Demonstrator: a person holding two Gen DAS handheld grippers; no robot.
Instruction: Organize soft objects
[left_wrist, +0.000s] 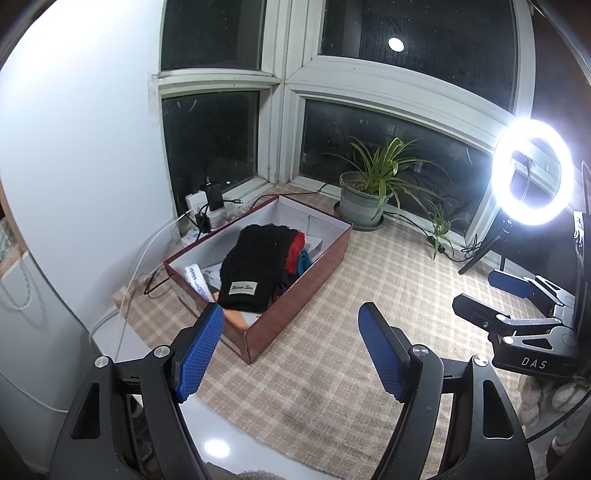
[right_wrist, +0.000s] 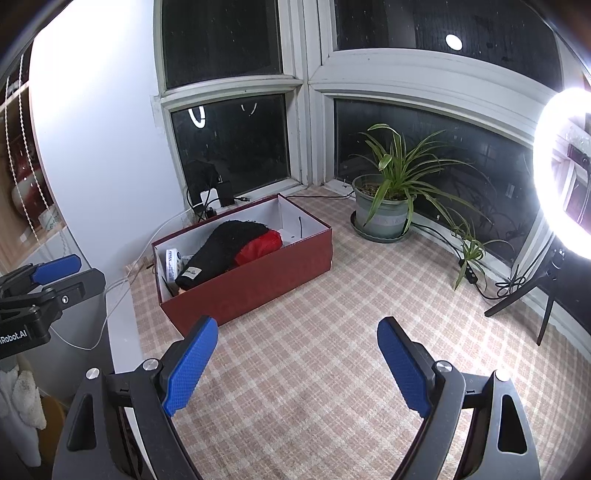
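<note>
Right, widest first: one checked tablecloth (right_wrist: 314, 369) covers the surface by the corner window, and on it sits one red box (right_wrist: 258, 280), open at the top, off to the left side. Behind it, one potted plant (right_wrist: 388, 206) on its saucer, and at the right edge one ring light (left_wrist: 532, 181) blazing on its stand. Inside the box, that's where the soft things are: one black knitted piece (left_wrist: 255, 266) with a label lying on top, one red fabric item (right_wrist: 262, 247) tucked just beside and partly under it, and a sliver of blue (left_wrist: 301, 260) that I can't identify from here. One white printed packet (left_wrist: 197, 280) leans at the near-left corner of the box. Now the tools, two of them: the left gripper (left_wrist: 291, 350) hovers with its jaws spread wide and nothing between them, angled down toward the near corner of the box; the right gripper (right_wrist: 297, 365) is likewise wide apart and empty over bare cloth. By my reckoning the sorting looks nearly done or paused, as no loose soft item shows on the cloth. The risks from here: a reach from the left could clip the box's near wall and shove it, the black knit could snag and drag the red one out with it, and the cables (left_wrist: 229, 206) behind could catch.
</note>
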